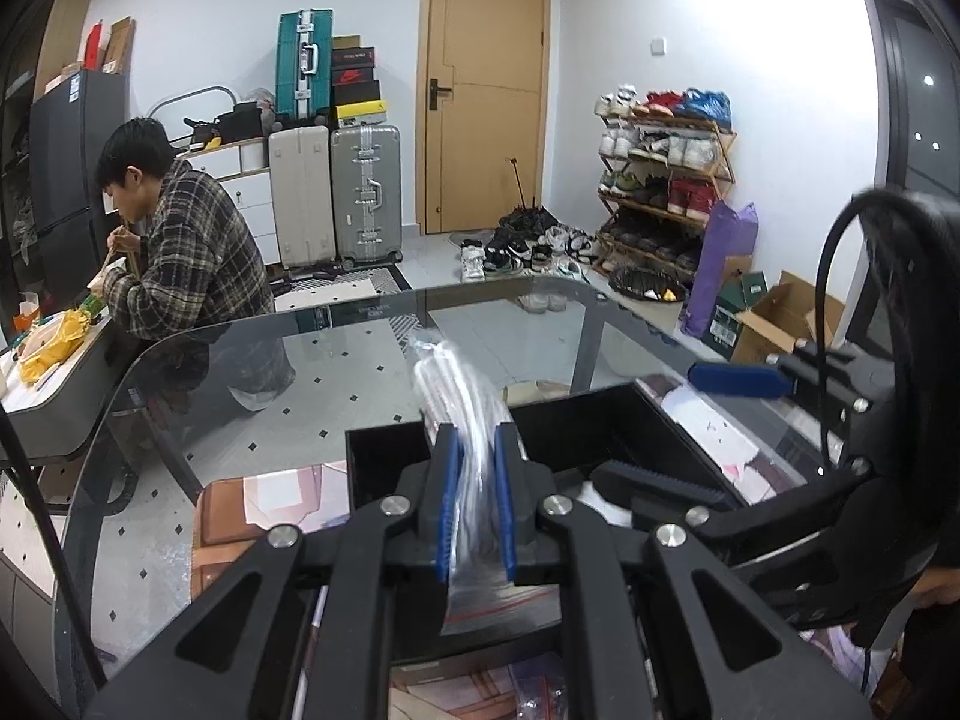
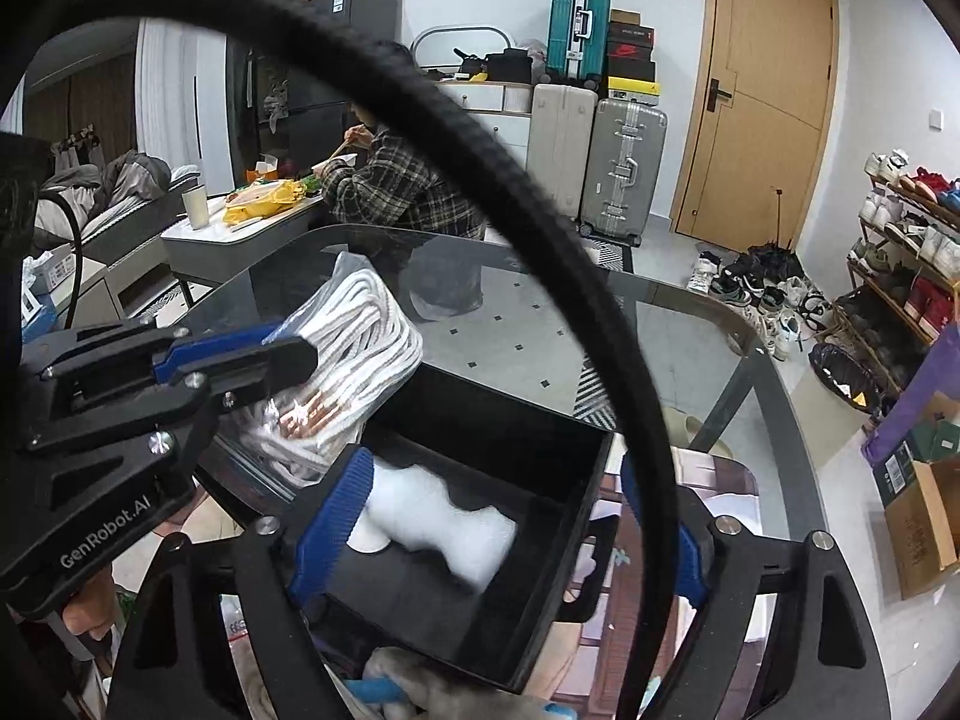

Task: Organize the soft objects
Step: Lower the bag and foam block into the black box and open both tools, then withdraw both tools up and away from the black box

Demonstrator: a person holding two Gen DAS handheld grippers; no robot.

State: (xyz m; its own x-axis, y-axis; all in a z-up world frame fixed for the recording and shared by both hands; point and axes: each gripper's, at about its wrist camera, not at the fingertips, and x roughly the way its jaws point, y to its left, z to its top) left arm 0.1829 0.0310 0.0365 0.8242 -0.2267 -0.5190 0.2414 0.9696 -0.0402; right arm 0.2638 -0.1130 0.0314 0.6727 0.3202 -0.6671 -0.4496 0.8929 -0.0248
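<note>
My left gripper (image 1: 478, 474) is shut on a clear plastic bag of coiled white rope (image 1: 456, 402) and holds it over the left edge of a black open box (image 1: 606, 420). In the right wrist view the same bag (image 2: 354, 348) hangs in the left gripper (image 2: 282, 360) above the box's (image 2: 558, 438) left rim. A white soft object (image 2: 444, 528) lies inside the box. My right gripper (image 2: 492, 534) is open and empty, its blue pads (image 2: 330, 522) spread over the box. It also shows in the left wrist view (image 1: 690, 420), above the box.
The box stands on a glass table (image 1: 288, 360) with a printed mat (image 1: 264, 498) under it. A thick black cable (image 2: 540, 210) arcs across the right wrist view. A seated person (image 1: 186, 240) eats at a side table on the left. Suitcases (image 1: 336, 192) and a shoe rack (image 1: 660, 180) stand by the wall.
</note>
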